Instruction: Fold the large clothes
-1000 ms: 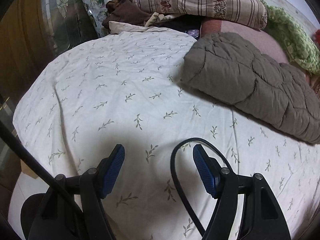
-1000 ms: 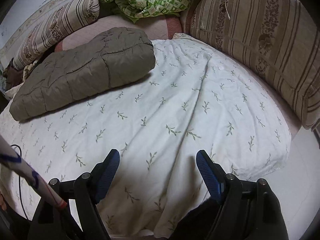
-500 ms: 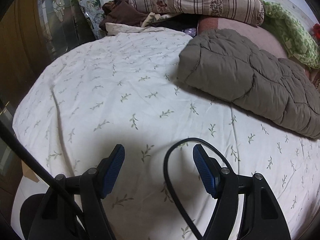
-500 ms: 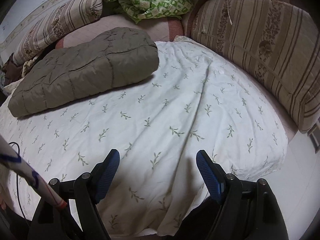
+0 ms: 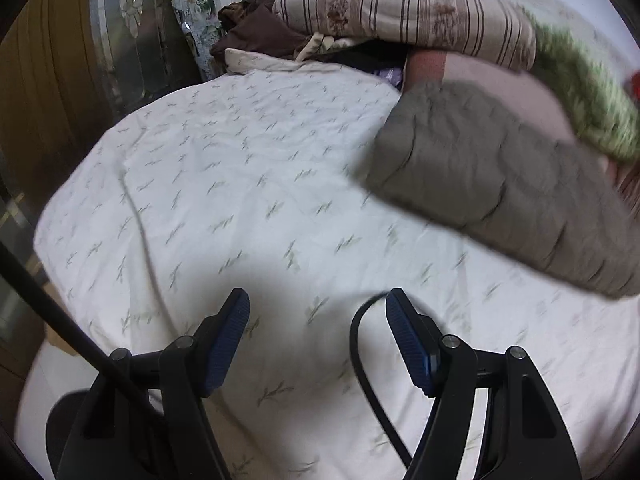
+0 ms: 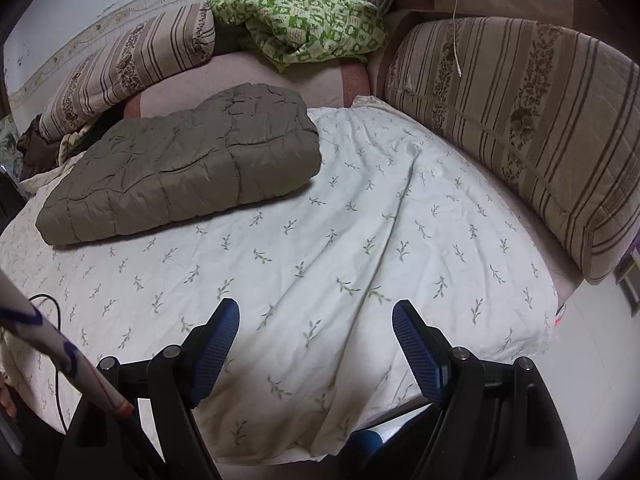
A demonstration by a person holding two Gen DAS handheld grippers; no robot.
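A folded grey-brown quilted coat (image 6: 188, 164) lies on the far part of a white leaf-print sheet (image 6: 320, 248) spread over the bed. It also shows at the right of the left wrist view (image 5: 500, 184). My left gripper (image 5: 318, 304) is open and empty above the near part of the sheet (image 5: 240, 184). My right gripper (image 6: 316, 316) is open and empty above the sheet's near edge. Both stand well short of the coat.
A striped cushion (image 6: 520, 120) lines the right side and another (image 6: 124, 60) the back. A green patterned blanket (image 6: 304, 24) lies behind the coat. Dark clothes (image 5: 256, 32) are piled at the far left by a glass door (image 5: 124, 40). A black cable (image 5: 368, 380) loops by my left gripper.
Both grippers have drawn back and up a little, so more of the bed shows. The left view swings and blurs. The coat and sheet have not moved.
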